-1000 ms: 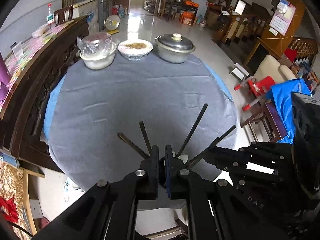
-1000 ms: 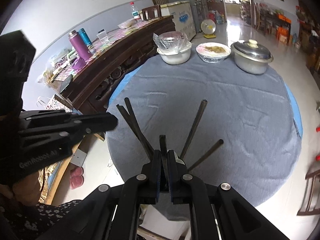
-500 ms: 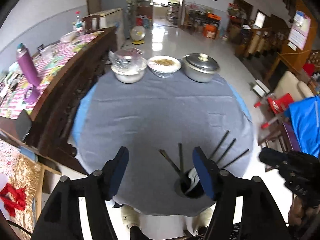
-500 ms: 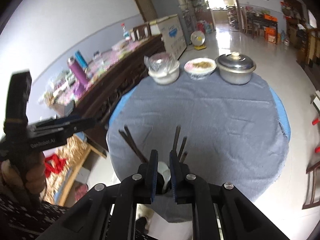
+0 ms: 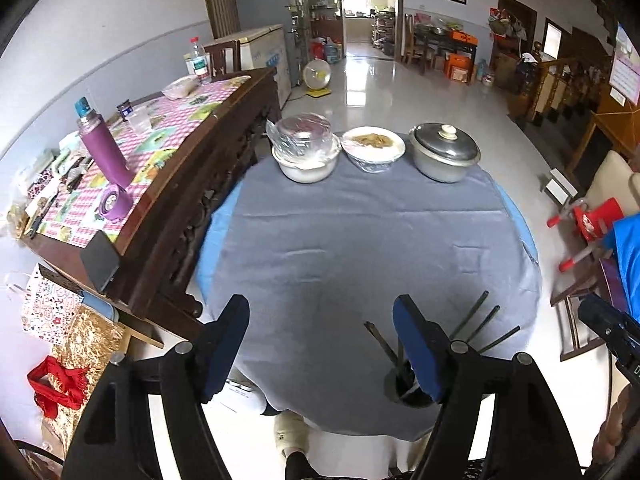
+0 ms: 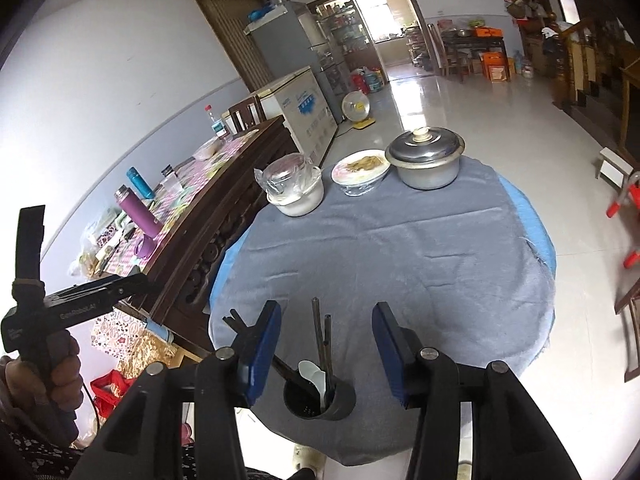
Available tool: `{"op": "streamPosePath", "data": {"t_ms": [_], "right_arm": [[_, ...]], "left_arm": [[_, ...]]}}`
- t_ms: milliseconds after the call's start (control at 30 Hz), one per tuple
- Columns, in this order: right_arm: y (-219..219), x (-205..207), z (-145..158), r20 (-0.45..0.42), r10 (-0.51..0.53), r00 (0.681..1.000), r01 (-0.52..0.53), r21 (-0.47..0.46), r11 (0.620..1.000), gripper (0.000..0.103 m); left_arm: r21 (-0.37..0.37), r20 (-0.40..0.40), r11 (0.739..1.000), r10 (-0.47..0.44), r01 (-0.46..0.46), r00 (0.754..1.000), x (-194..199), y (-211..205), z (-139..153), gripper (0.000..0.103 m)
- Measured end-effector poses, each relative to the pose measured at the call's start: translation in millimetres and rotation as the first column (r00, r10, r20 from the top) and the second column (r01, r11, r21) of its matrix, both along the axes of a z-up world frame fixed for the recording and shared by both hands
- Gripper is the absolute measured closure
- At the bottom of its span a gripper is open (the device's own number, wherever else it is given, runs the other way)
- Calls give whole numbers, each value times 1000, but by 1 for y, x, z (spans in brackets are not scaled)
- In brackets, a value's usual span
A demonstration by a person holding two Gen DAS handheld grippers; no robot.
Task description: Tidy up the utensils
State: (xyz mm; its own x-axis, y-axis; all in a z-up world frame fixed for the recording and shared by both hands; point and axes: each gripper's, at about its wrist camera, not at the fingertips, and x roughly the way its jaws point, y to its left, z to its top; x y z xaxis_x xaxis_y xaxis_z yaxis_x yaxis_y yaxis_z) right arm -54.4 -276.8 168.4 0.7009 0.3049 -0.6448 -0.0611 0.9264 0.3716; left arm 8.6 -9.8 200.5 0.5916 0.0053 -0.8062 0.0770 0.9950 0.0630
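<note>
Both the left gripper (image 5: 320, 344) and the right gripper (image 6: 326, 350) are gaping wide, holding nothing. The dark utensil holder (image 6: 320, 400) is sitting at the tabletop's (image 6: 400, 260) 6 o'clock edge, carrying chopsticks (image 6: 320, 336) (plus a white spoon (image 6: 314, 376)).

Bright daylight, floor (image 5: 360, 92) glare, sharp focus, fisheye-warped dark edges.

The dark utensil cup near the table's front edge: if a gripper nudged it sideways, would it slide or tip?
The utensil cup probably tips: long chopsticks lean outward well above its rim. The grey cloth likely grips its base. It stands close to the table's edge.
</note>
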Motion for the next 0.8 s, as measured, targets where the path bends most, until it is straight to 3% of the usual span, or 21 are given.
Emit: {"op": "streamPosePath", "data": {"t_ms": [333,600,800], "right_arm": [[26,-10,4,-9,68,998,-69,-20,997,52],[28,-17,-14,-50,76,996,-76,7,997,52],[11,-23,-43,-98,82,992,-76,57,995,52]], "left_arm": [[20,-7,1000,-13,13,1000,-9,3,7,27],[39,-91,999,11,-7,996,-20,6,-15,27],[47,-164,995,92,-85,982,-38,14,-40,27]]}}
